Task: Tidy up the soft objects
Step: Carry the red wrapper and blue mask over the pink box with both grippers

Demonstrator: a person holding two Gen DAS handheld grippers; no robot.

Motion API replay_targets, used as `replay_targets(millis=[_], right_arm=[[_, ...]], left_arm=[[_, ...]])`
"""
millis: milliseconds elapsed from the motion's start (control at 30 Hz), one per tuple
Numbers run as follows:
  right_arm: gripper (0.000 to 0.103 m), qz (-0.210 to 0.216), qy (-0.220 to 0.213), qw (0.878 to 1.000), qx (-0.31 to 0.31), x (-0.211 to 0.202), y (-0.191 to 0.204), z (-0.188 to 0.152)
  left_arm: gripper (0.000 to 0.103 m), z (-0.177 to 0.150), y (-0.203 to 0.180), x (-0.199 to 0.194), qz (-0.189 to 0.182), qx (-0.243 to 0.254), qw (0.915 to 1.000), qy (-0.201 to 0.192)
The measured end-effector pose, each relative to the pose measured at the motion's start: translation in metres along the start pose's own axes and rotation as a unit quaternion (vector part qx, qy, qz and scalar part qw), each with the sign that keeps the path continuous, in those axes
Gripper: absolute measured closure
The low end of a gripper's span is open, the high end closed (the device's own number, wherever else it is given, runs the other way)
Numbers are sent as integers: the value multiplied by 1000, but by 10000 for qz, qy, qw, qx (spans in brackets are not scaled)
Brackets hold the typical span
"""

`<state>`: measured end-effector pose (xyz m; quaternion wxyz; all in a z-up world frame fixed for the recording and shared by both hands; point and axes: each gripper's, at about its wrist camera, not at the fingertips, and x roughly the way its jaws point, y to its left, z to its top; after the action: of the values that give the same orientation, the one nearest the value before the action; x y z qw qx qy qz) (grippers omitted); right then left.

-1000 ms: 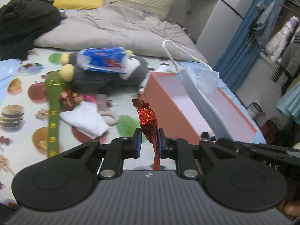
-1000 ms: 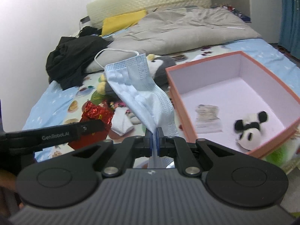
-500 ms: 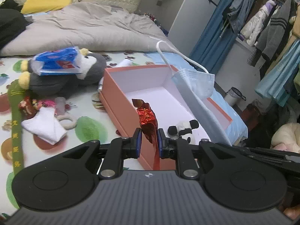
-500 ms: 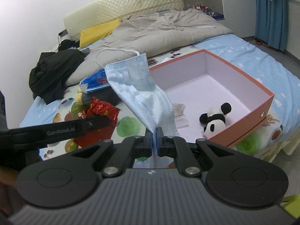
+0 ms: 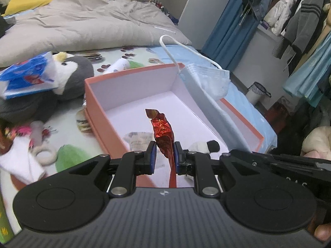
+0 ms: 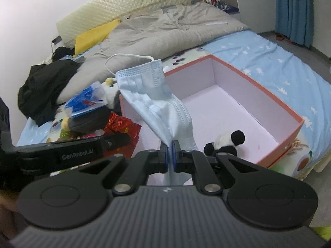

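Observation:
My left gripper (image 5: 163,155) is shut on a crumpled red foil bag (image 5: 162,130), held above the near end of the orange box (image 5: 94,111). My right gripper (image 6: 170,154) is shut on a pale blue face mask (image 6: 153,95) that stands up over the box's (image 6: 298,124) near left part; the mask (image 5: 206,84) also shows in the left wrist view. A small panda plush (image 6: 225,142) and a small packet (image 5: 138,139) lie on the box's pink floor. In the right wrist view the red foil bag (image 6: 122,125) and the left gripper's arm sit at the left.
On the patterned sheet left of the box lie a grey penguin plush (image 5: 70,76) with a blue-white tissue pack (image 5: 26,74) on it, a white cloth (image 5: 18,161) and a ring toy (image 5: 44,154). Grey duvet (image 6: 165,31) and black clothes (image 6: 45,82) lie behind. Hanging clothes (image 5: 300,16) are at right.
Both grippers have swung over the orange box, which now fills the middle of each view. The toys on the sheet slid toward the left. Both grips held unchanged.

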<state>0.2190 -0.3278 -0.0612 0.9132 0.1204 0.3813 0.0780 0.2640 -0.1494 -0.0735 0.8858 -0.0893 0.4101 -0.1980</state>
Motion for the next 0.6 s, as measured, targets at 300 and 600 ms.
replay_targets(millis=[300, 600], right_arm=[[94, -145, 438, 9987, 211, 68, -32, 36], [93, -211, 710, 9968, 300, 120, -54, 50]], left_arm=[[83, 49, 5, 84, 125, 201, 9986, 463], [83, 69, 17, 146, 111, 182, 9971, 736]])
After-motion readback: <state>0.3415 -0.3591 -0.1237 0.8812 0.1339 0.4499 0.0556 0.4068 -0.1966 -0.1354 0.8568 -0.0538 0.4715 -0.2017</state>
